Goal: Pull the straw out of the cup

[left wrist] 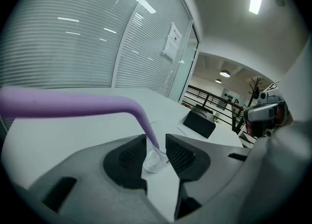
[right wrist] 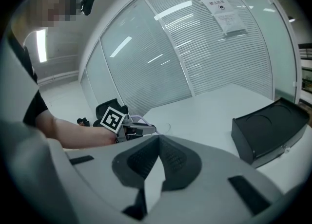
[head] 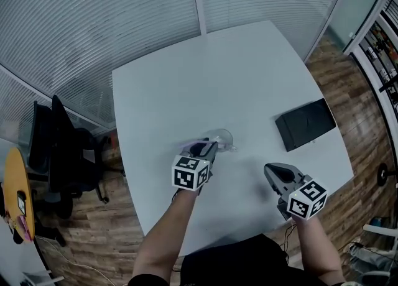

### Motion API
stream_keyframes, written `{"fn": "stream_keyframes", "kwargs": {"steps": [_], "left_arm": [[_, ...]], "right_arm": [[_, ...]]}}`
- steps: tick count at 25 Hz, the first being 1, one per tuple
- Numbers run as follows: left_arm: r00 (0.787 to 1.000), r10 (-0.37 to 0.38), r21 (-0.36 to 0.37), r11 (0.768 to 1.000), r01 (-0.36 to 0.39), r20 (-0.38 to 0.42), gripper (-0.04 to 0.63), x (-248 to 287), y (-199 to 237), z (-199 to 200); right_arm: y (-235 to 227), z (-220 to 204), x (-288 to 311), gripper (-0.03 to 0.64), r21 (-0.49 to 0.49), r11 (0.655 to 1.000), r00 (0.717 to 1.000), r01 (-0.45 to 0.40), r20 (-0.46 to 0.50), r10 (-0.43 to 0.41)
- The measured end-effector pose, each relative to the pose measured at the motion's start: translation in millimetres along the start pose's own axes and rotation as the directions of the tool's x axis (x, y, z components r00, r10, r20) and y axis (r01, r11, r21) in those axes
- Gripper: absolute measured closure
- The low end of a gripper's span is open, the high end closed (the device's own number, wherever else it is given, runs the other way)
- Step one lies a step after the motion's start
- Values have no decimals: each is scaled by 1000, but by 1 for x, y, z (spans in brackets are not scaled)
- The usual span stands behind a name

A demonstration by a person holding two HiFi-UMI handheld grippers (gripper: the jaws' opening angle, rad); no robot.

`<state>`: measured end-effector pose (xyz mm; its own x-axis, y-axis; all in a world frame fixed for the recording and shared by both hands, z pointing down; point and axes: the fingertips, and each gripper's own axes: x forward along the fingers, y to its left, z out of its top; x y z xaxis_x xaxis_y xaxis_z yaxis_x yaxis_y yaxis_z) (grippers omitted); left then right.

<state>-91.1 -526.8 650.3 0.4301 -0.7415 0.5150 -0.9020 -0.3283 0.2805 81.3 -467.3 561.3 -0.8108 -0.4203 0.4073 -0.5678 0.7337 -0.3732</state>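
Observation:
A clear plastic cup (head: 220, 138) stands on the white table (head: 249, 61) with a bent purple straw (left wrist: 73, 103) in it. My left gripper (head: 210, 147) is at the cup. In the left gripper view the straw's lower part runs down between the two pads into the cup (left wrist: 156, 160). It lies close to the left pad, and a gap shows on the right side, so the left gripper (left wrist: 156, 150) is open around the straw. My right gripper (head: 268, 168) hovers to the right of the cup, apart from it. Its jaws (right wrist: 157, 142) meet at the tips with nothing between them.
A black box (head: 305, 123) lies on the table's right side, also seen as the black box (right wrist: 270, 130) in the right gripper view. A black office chair (head: 65, 151) stands off the table's left edge. Glass walls with blinds run behind the table.

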Motion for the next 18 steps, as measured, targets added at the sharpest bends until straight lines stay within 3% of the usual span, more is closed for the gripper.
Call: {"fn": "stream_keyframes", "kwargs": {"steps": [6,18], "left_arm": [[1000,24,21,999,-24,-2,554,-13,1,6],[995,-10,78,997,2,101,555,-77,-17,42]], "right_arm": [[10,4,-1,611,-7,1000,1000,-2,7,2],[53,15,-11,611,-45,999,999,7,52,-5]]}}
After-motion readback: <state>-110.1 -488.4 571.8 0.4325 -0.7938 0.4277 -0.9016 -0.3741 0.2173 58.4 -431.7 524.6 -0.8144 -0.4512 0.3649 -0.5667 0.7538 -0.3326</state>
